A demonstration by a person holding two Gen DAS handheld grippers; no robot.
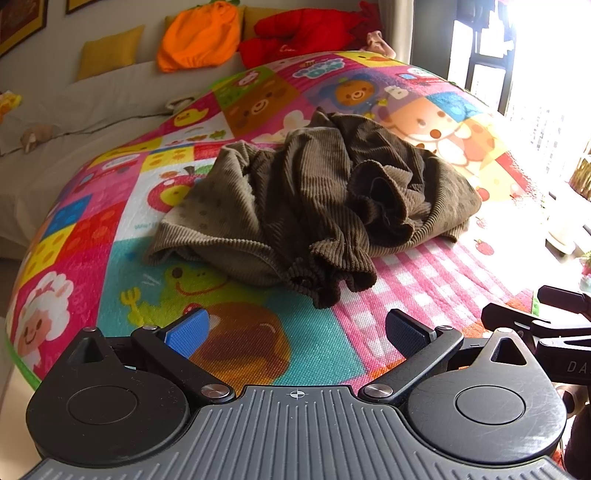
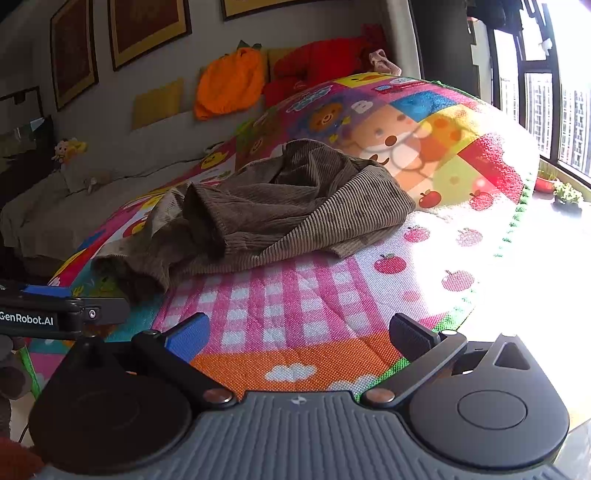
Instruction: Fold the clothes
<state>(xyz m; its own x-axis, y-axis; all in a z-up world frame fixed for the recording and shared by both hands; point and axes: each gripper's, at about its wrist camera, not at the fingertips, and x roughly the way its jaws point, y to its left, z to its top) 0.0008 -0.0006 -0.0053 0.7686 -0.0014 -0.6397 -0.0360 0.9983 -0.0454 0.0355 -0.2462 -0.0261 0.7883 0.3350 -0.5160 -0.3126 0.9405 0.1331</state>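
Just ahead of my left gripper point(image 1: 297, 334) and right gripper point(image 2: 299, 338) lies bare, bright cartoon-patterned play mat point(image 1: 332, 354). Both sets of jaws stand wide apart, holding nothing and touching nothing. Beyond them, near the mat's middle, sits the crumpled brown corduroy garment point(image 1: 314, 199), heaped with its gathered cuff point(image 1: 325, 284) nearest my left side. Further back are an orange pumpkin-shaped cushion point(image 1: 199, 37) and a red plush toy point(image 1: 306, 31). My worry: pinching several bunched layers at once would drag the whole heap instead of spreading it, and a fold made on that would trap creases.
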